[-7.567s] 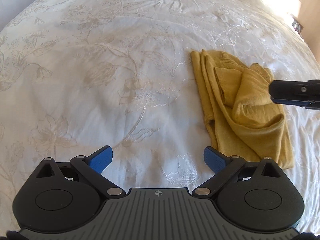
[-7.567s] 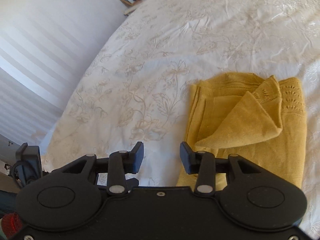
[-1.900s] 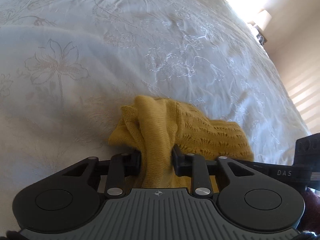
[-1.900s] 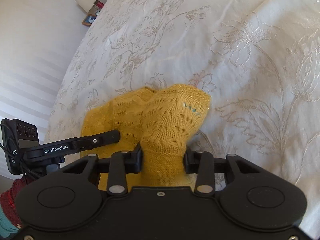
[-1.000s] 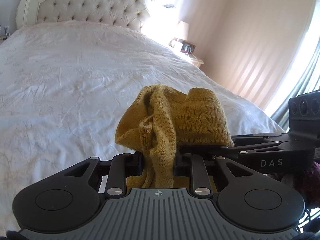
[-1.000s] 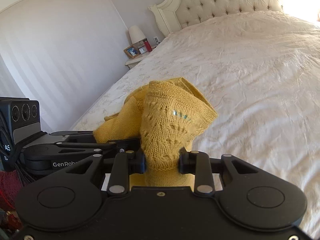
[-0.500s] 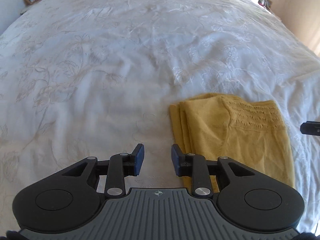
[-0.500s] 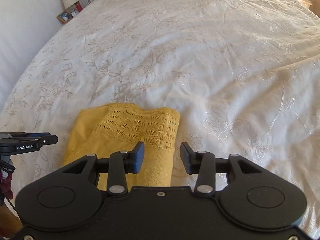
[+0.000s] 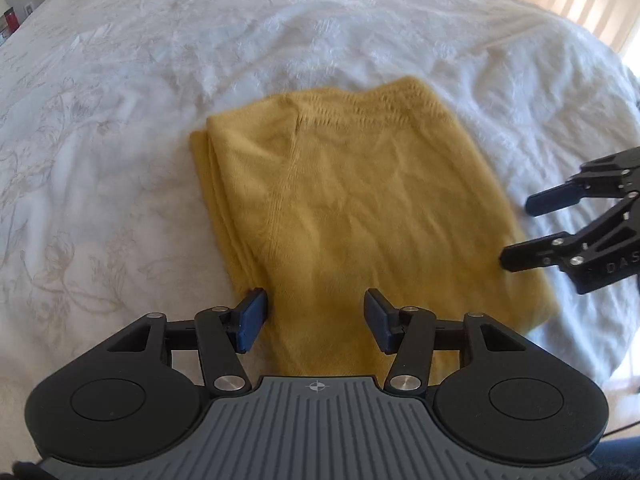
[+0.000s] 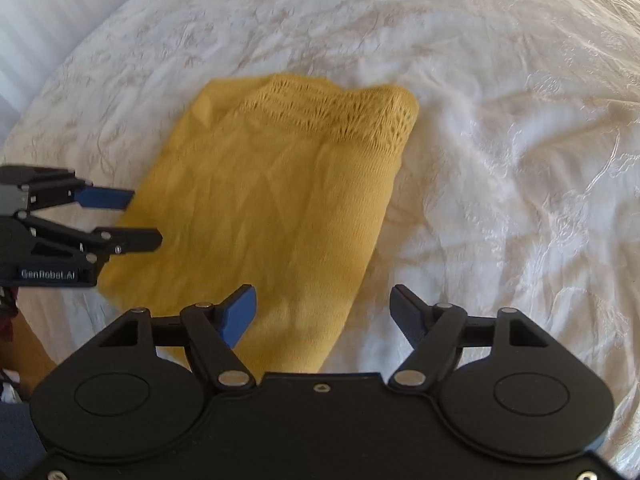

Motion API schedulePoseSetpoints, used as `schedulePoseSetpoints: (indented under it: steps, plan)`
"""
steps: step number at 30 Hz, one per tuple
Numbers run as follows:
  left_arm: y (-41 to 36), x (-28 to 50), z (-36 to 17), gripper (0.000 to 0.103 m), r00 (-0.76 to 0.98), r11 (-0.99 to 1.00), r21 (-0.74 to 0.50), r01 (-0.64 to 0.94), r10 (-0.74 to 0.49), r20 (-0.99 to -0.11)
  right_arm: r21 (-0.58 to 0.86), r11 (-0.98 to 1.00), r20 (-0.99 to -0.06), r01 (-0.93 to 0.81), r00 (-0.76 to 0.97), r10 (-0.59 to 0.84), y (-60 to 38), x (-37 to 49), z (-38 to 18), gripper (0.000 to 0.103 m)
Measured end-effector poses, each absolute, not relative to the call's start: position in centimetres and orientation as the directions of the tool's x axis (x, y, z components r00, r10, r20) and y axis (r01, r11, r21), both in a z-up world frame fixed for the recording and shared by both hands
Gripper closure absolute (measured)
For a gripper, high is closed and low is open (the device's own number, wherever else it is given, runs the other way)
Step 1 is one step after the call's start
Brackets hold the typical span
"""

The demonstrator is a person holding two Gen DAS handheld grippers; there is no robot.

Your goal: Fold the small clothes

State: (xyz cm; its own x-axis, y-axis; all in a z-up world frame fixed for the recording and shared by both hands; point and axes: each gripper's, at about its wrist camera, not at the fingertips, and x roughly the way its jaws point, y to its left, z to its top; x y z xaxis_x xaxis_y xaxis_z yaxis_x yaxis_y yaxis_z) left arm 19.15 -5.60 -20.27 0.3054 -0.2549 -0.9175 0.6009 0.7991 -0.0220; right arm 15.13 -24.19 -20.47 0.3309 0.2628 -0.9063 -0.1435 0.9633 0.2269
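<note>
A mustard-yellow knitted garment (image 9: 352, 208) lies folded flat on the white bed cover, its lace-patterned band at the far edge (image 10: 344, 116). My left gripper (image 9: 316, 320) hovers over the garment's near left corner, jaws opening, pads clear of the cloth. My right gripper (image 10: 324, 312) hangs above the near right edge of the garment (image 10: 272, 216), jaws opening wide, nothing pressed between them. Each gripper also shows in the other's view: the right gripper (image 9: 532, 232) at the right side, the left gripper (image 10: 140, 220) at the left side.
The white embroidered bed cover (image 9: 120, 120) spreads all round the garment, wrinkled to the right (image 10: 520, 160). A wall with striped light (image 9: 592, 4) stands beyond the bed's far right corner.
Both grippers let go of the garment, which now lies flat and folded on the bed. Both sank closer to it and tilted down, and their jaws spread wider.
</note>
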Motion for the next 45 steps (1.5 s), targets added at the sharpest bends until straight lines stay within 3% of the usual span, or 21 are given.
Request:
schedulePoseSetpoints:
  steps: [6, 9, 12, 15, 18, 25, 27, 32, 36, 39, 45]
  plan:
    - [-1.8, 19.6, -21.5, 0.044, 0.247, 0.87, -0.033, 0.492, -0.176, -0.953, 0.253, 0.961, -0.917, -0.114, 0.288, 0.276, -25.0, 13.1, -20.9, 0.022]
    - [-1.4, 20.1, -19.3, 0.045, 0.285, 0.886, -0.061, 0.46, -0.212, -0.935, 0.301, 0.951, -0.871, -0.066, 0.387, 0.303, -26.6, 13.3, -18.7, 0.022]
    - [-2.2, 21.3, -16.9, 0.04, 0.356, 0.885, -0.093, 0.455, -0.277, -0.893, 0.328, 0.945, -0.832, -0.011, 0.47, 0.294, -28.2, 14.6, -17.5, 0.014]
    - [-3.9, 23.2, -16.3, 0.032, 0.39, 0.889, -0.113, 0.444, -0.306, -0.868, 0.295, 0.955, -0.829, 0.03, 0.505, 0.24, -29.1, 16.7, -17.3, 0.012]
    - [-6.3, 25.1, -17.1, 0.032, 0.399, 0.885, -0.109, 0.452, -0.31, -0.863, 0.247, 0.967, -0.832, 0.055, 0.523, 0.183, -29.2, 19.0, -17.4, 0.012]
    - [-7.8, 29.0, -21.0, 0.029, 0.429, 0.905, 0.062, 0.42, -0.138, -0.893, 0.198, 0.977, -0.851, 0.077, 0.509, 0.132, -29.7, 22.7, -18.8, 0.012]
    - [-6.1, 30.1, -21.9, 0.021, 0.402, 0.927, 0.029, 0.374, -0.134, -0.906, 0.202, 0.977, -0.85, 0.065, 0.508, 0.142, -29.7, 23.4, -19.0, 0.012]
    - [-4.1, 30.7, -21.7, 0.018, 0.403, 0.947, 0.004, 0.321, -0.133, -0.906, 0.226, 0.972, -0.851, 0.057, 0.497, 0.169, -29.2, 25.4, -19.8, 0.011]
    - [-2.8, 31.1, -22.1, 0.01, 0.393, 0.968, -0.024, 0.251, -0.125, -0.911, 0.203, 0.978, -0.876, 0.041, 0.455, 0.162, -28.4, 27.8, -21.8, 0.01]
    - [-2.7, 31.6, -22.4, 0.009, 0.392, 0.97, -0.021, 0.243, -0.118, -0.912, 0.193, 0.981, -0.89, 0.028, 0.426, 0.163, -27.8, 29.4, -23.4, 0.0]
    - [-2.4, 32.8, -22.4, 0.007, 0.385, 0.98, -0.029, 0.199, -0.105, -0.917, 0.199, 0.98, -0.886, 0.014, 0.43, 0.174, -27.7, 30.6, -23.9, 0.0]
